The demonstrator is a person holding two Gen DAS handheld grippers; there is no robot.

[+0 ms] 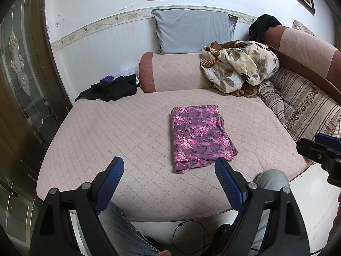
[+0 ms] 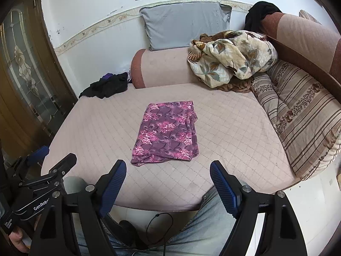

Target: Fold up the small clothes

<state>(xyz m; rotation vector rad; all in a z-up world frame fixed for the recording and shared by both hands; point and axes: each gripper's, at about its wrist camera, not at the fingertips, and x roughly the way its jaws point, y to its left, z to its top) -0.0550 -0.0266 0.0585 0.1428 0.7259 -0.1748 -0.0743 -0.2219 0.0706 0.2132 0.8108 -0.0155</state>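
Note:
A purple garment with pink flowers (image 1: 200,136) lies folded into a rectangle on the pink quilted sofa seat (image 1: 106,132); it also shows in the right wrist view (image 2: 167,133). My left gripper (image 1: 169,168) is open and empty, held above the seat's near edge, just short of the garment. My right gripper (image 2: 168,170) is open and empty, also short of the garment's near edge. The right gripper's body shows at the right edge of the left wrist view (image 1: 321,151). The left gripper's body shows at the lower left of the right wrist view (image 2: 42,183).
A dark pile of clothes (image 1: 110,88) lies at the seat's far left corner. A floral blanket (image 1: 238,66) is bunched at the back right, with a grey pillow (image 1: 191,32) behind and a striped cushion (image 1: 298,102) to the right. My jeans-clad knees (image 1: 270,179) are below the seat edge.

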